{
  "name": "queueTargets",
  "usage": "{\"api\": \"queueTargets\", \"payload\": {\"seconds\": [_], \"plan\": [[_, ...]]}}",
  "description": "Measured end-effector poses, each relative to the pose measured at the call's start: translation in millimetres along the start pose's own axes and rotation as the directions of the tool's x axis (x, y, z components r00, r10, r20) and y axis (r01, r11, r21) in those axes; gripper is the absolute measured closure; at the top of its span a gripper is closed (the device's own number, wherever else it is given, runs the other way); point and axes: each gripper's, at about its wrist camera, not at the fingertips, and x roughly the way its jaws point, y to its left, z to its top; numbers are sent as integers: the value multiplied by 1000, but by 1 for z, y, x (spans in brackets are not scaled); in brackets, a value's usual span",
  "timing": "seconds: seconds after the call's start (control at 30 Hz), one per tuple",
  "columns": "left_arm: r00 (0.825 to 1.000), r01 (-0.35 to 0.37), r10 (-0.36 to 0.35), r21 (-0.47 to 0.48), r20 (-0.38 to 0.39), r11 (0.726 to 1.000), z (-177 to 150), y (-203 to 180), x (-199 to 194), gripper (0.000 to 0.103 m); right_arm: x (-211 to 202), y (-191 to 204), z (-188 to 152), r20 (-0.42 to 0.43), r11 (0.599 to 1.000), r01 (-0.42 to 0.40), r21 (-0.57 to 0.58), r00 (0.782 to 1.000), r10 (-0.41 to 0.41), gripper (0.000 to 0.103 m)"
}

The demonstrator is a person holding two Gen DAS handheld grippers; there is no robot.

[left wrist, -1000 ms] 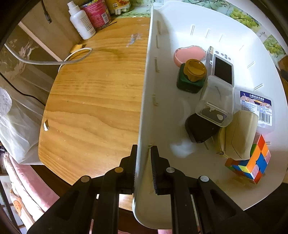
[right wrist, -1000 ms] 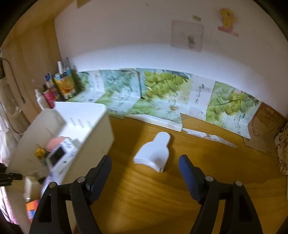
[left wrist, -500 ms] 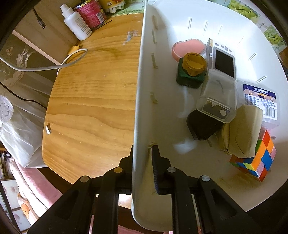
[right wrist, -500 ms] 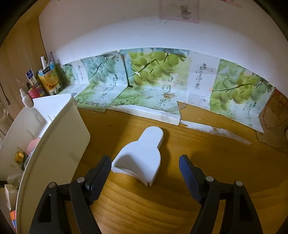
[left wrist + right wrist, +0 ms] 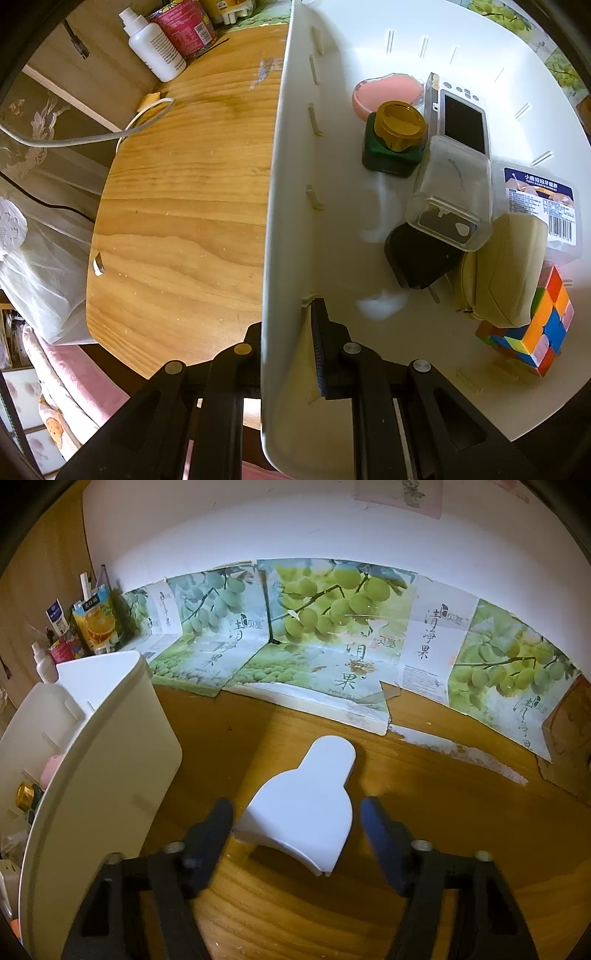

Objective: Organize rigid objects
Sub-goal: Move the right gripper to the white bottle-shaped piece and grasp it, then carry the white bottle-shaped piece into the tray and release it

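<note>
Around the white bin (image 5: 273,206) we see a wooden table (image 5: 184,192) with a white squeeze bottle (image 5: 153,46) and a red can (image 5: 184,26) at the upper left of the left wrist frame, and a white cable (image 5: 85,138) looping below them. Green grape-print cardboard (image 5: 325,627) lines the wall across the right wrist frame, with a juice carton (image 5: 96,620) at the left.

Inside the bin lie a pink dish (image 5: 388,92), a green jar with a gold lid (image 5: 393,142), a small device with a dark screen (image 5: 461,118), a clear plastic box (image 5: 450,195), a black plug (image 5: 417,258), a beige case (image 5: 506,269), a labelled pack (image 5: 543,206) and a puzzle cube (image 5: 535,328).

Our left gripper (image 5: 286,343) pinches the bin's near wall, one finger outside, one inside. Our right gripper (image 5: 295,834) is closing around a white scoop-shaped piece (image 5: 306,805), possibly a lid, lying on the table right of the bin; the pads have not met it.
</note>
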Motion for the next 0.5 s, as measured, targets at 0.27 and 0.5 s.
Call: {"api": "queueTargets", "payload": {"seconds": [0.27,0.5], "plan": [[1000,4,-4,2,31,1000,-9,1,-7,87,-8,-2,-1,-6,1000,13,16,1000,-13,39],[999,-22,21,20,33,1000,-14,-3,-11,87,-35,1,-3,13,999,30,25,999,-30,40]]}}
